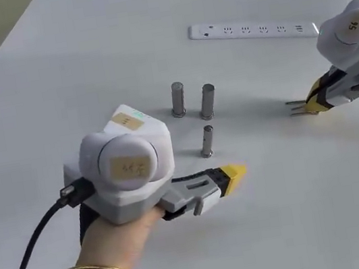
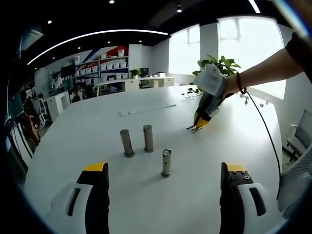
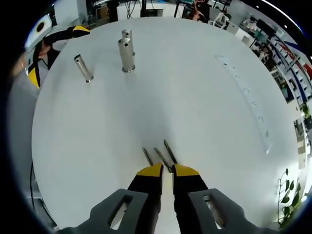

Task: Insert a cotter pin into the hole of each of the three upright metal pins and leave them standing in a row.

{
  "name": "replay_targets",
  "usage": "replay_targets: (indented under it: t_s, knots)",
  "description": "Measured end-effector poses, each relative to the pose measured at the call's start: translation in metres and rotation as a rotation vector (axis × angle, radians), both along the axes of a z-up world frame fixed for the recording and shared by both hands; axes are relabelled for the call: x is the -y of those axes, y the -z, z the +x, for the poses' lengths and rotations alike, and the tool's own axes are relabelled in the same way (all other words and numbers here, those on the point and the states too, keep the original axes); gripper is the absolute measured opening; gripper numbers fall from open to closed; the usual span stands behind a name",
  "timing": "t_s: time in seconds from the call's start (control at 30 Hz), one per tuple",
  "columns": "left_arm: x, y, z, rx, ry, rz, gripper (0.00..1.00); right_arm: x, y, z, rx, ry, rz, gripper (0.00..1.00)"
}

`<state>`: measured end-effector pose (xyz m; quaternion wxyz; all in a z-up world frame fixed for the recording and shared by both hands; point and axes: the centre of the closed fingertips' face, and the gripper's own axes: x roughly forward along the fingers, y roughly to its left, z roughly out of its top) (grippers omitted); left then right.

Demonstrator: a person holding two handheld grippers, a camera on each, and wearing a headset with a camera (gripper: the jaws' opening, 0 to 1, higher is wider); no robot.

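3 metal pins (image 1: 207,101) are stood upright mid-table (image 1: 88,74), 2 behind, 1 in front. L gripper (image 2: 164,169) is held released, wide, near front pin. 3 cotter pins (image 3: 147,156) are laid well apart from these; R gripper (image 3: 167,170) is clenched on middle cotter pin (image 3: 162,157).

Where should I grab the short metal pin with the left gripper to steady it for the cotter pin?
Take the short pin by its mid shaft, above the wider foot, coming in level from the left gripper side. It stands upright, apart from the taller pins behind, straight ahead between the open jaws. Staying low probably keeps its top end free for a cotter pin.
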<state>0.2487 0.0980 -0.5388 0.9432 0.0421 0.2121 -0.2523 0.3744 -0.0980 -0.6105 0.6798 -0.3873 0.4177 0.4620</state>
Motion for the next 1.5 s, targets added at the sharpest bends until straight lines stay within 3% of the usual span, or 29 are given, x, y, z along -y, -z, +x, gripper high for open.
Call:
replay_targets:
  t_s: [0.33, 0.43, 0.63, 0.8, 0.9, 1.07, 1.2, 1.27, 1.37, 1.5]
  knots:
    - [-0.001, -0.002, 0.0, 0.005, 0.001, -0.005, 0.94, 0.0, 0.002, -0.001, -0.043, -0.005, -0.018, 0.0]
    - [-0.001, -0.003, 0.0, 0.006, 0.003, -0.005, 0.93, 0.0, 0.002, 0.0, -0.012, -0.088, -0.055, 0.0]
    - [-0.004, -0.005, 0.001, 0.015, -0.01, 0.011, 0.9, -0.003, 0.0, -0.006, 0.025, -0.144, -0.095, 0.0]
    - [-0.007, -0.006, 0.002, 0.011, -0.023, 0.005, 0.87, -0.006, -0.005, -0.013, 0.051, -0.147, -0.061, 0.0]
    - [-0.008, -0.009, 0.002, 0.018, -0.024, 0.004, 0.84, -0.006, -0.01, -0.012, 0.096, -0.178, -0.064, 0.0]
    - [-0.006, -0.004, -0.002, -0.014, -0.011, 0.0, 0.76, -0.018, -0.028, -0.03, 0.143, -0.204, -0.033, 0.0]
    - [-0.002, -0.004, -0.003, -0.021, 0.004, -0.013, 0.71, -0.03, -0.038, -0.045, 0.172, -0.222, 0.006, 0.0]
    - [-0.001, 0.0, -0.006, -0.042, 0.009, -0.011, 0.67, -0.034, -0.04, -0.055, 0.177, -0.226, 0.017, 0.0]
    - [0.004, -0.005, -0.009, -0.059, 0.021, -0.055, 0.63, -0.043, -0.045, -0.069, 0.193, -0.238, 0.052, 0.0]
    - [0.01, -0.013, -0.012, -0.051, 0.037, -0.08, 0.54, -0.055, -0.05, -0.086, 0.214, -0.27, 0.084, 0.0]
